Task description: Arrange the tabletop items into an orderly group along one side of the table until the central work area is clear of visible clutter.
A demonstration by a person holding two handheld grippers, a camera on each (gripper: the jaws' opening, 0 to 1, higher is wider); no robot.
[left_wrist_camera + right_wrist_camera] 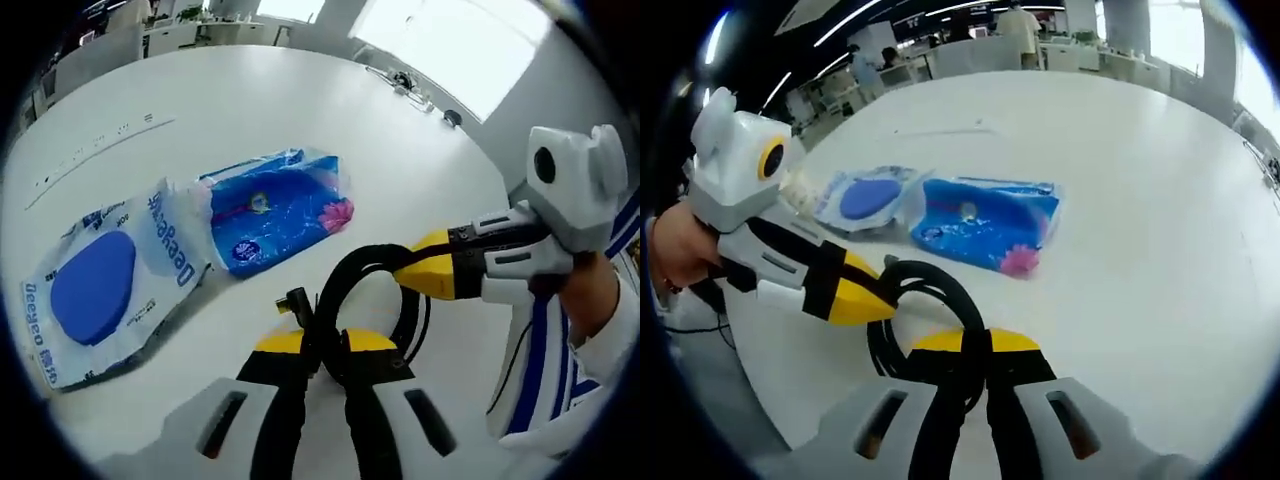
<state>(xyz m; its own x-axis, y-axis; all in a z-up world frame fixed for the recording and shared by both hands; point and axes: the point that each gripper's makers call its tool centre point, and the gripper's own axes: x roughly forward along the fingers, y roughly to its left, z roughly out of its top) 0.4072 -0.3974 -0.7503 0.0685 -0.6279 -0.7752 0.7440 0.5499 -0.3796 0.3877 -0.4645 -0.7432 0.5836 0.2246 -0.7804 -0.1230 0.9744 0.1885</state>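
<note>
I am pinching the coiled black cable [372, 262] with both my left gripper [322, 345] and right gripper [975, 345], steadying its loops near the table [1140, 150] edge, just nearer than the 2 blue packets [990, 220].

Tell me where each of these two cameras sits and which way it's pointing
Left gripper view: rides on the left gripper, looking along its jaws, shut on the coiled black cable, over the white table; the right gripper and a hand enter from the right.
Right gripper view: rides on the right gripper, also shut on the cable; the left gripper and a hand enter from the left.
Shared: cable, blue packet, clear pouch.
</note>
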